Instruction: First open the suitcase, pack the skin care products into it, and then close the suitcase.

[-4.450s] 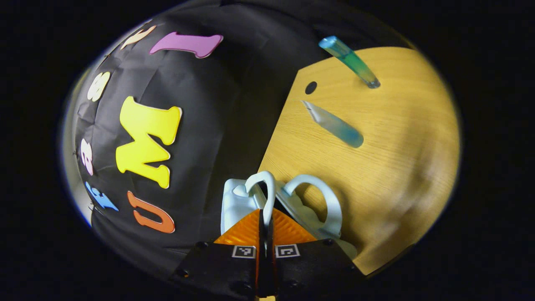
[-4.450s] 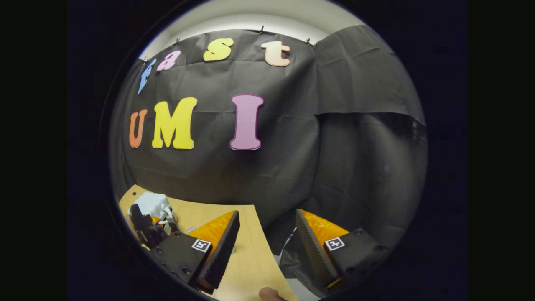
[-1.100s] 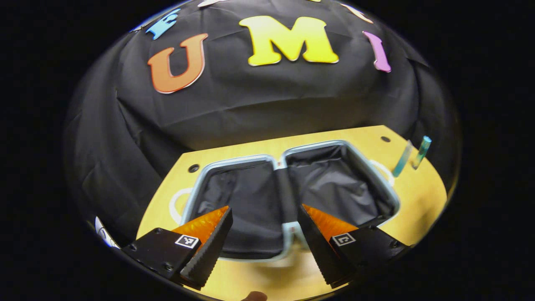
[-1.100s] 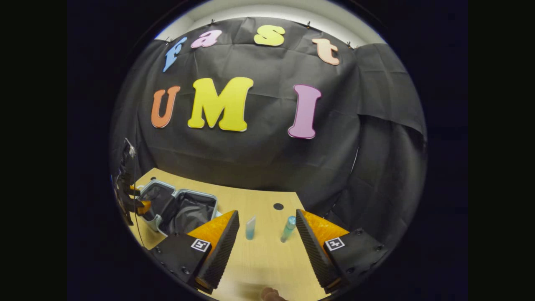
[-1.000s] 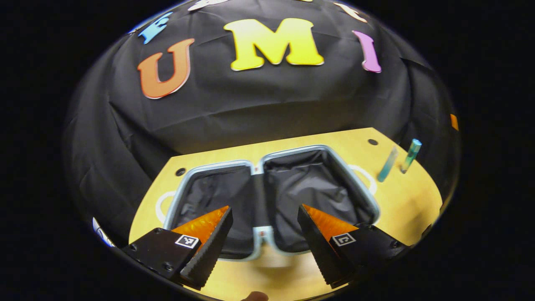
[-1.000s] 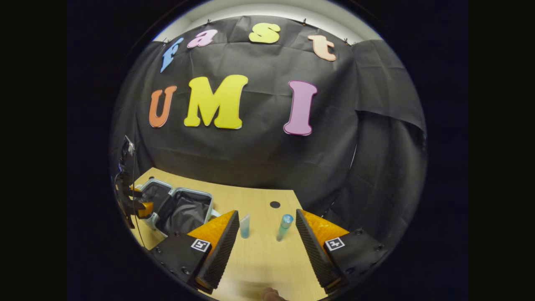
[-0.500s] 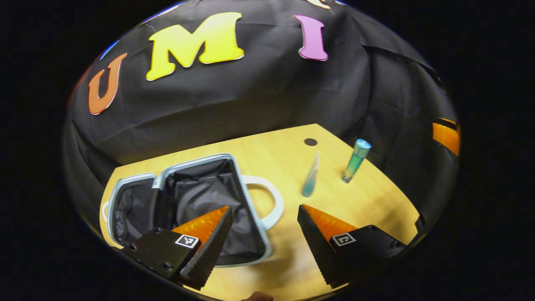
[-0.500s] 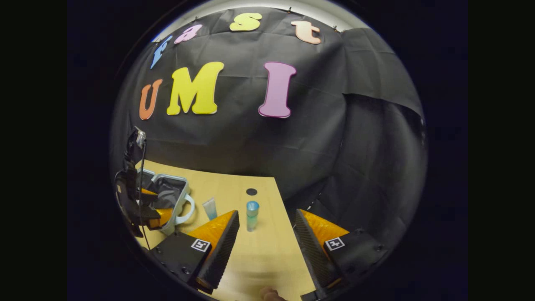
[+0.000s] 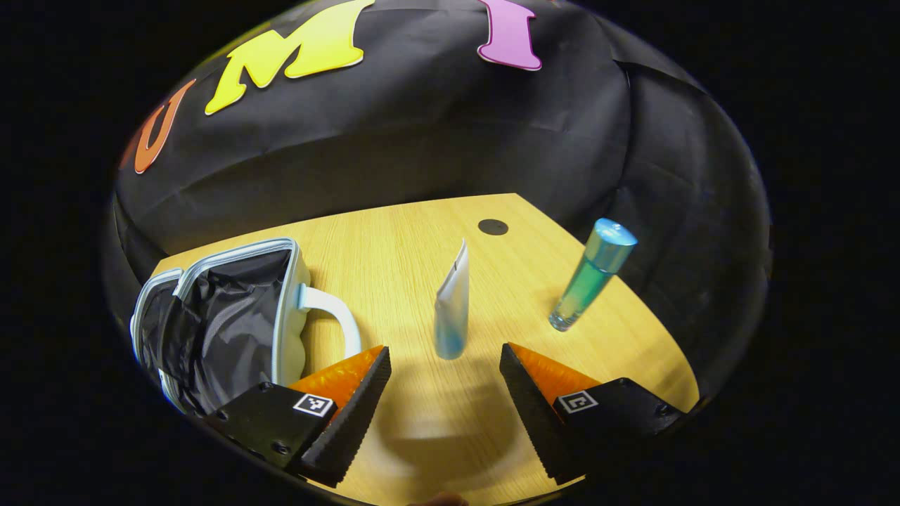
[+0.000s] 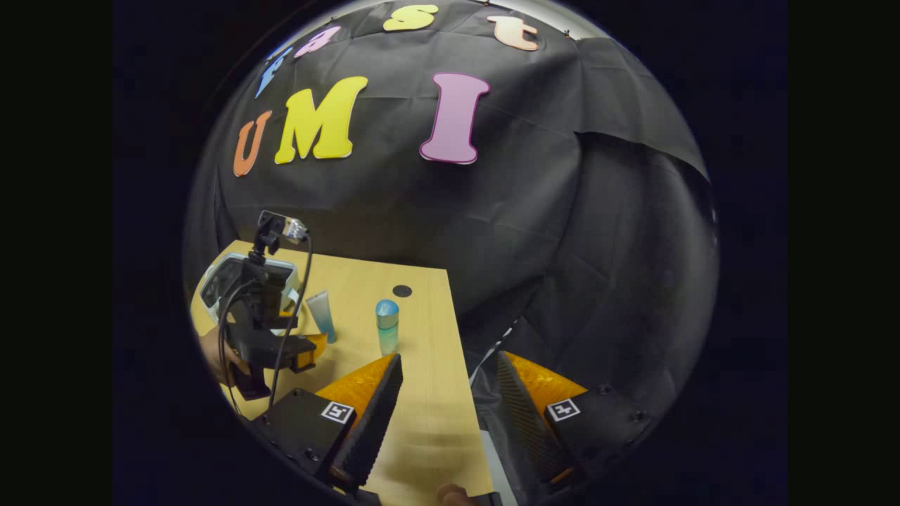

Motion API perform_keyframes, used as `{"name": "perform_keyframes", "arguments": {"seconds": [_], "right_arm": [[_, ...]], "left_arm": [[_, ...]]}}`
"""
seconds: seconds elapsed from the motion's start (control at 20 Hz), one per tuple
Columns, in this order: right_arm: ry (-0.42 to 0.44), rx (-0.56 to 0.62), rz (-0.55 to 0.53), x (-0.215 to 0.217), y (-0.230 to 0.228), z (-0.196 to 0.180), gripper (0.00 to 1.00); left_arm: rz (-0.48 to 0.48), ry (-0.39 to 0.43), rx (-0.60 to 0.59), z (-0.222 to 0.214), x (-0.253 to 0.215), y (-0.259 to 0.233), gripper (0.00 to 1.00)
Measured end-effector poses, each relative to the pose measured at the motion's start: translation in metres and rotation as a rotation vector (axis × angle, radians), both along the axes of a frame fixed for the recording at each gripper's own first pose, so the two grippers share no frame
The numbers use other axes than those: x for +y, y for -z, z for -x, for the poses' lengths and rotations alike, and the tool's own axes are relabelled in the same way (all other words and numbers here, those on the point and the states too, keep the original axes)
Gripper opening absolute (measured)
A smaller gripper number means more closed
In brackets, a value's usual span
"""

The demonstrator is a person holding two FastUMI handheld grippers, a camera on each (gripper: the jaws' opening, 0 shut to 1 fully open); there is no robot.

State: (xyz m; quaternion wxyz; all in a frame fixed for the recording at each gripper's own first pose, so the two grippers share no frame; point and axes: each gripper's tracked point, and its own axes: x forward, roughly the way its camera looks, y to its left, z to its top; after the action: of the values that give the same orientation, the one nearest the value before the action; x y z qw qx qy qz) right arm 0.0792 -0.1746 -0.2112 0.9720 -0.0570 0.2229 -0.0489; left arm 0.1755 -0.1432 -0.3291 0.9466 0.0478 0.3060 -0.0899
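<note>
Suitcase (image 9: 211,330) lies open at table's (image 9: 394,239) left. Packing step in hand: left gripper (image 9: 443,393), fingers apart, faces upright tube (image 9: 451,306); bottle (image 9: 590,275) just beyond. Right gripper (image 10: 446,414) spread, idle. Next: advance, close on tube.

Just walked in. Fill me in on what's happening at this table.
A person is packing skin care items into a small suitcase, which lies open with its dark lining showing. The left gripper is open and lined up on the white-and-blue tube standing on the wooden table. A teal bottle stands upright beside it. The right gripper hangs open at the table's edge. Nothing is packed that I can see.
</note>
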Motion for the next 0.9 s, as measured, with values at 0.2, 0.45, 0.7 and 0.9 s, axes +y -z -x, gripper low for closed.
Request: {"name": "perform_keyframes", "arguments": {"seconds": [0.2, 0.45, 0.7, 0.9], "right_arm": [[-0.018, 0.031, -0.004, -0.010, 0.017, -0.004, 0.80], [-0.038, 0.061, -0.001, -0.012, 0.033, -0.007, 0.81], [-0.044, 0.082, 0.002, -0.007, 0.041, -0.009, 0.81], [-0.048, 0.085, -0.001, 0.001, 0.043, -0.012, 0.80]], "left_arm": [[-0.021, -0.030, -0.008, -0.026, -0.006, 0.020, 0.99], [-0.031, -0.032, 0.001, -0.042, -0.013, 0.040, 0.91], [-0.027, -0.016, -0.028, -0.051, -0.017, 0.038, 0.75], [-0.015, 0.014, 0.007, -0.049, -0.018, 0.038, 0.51]]}}
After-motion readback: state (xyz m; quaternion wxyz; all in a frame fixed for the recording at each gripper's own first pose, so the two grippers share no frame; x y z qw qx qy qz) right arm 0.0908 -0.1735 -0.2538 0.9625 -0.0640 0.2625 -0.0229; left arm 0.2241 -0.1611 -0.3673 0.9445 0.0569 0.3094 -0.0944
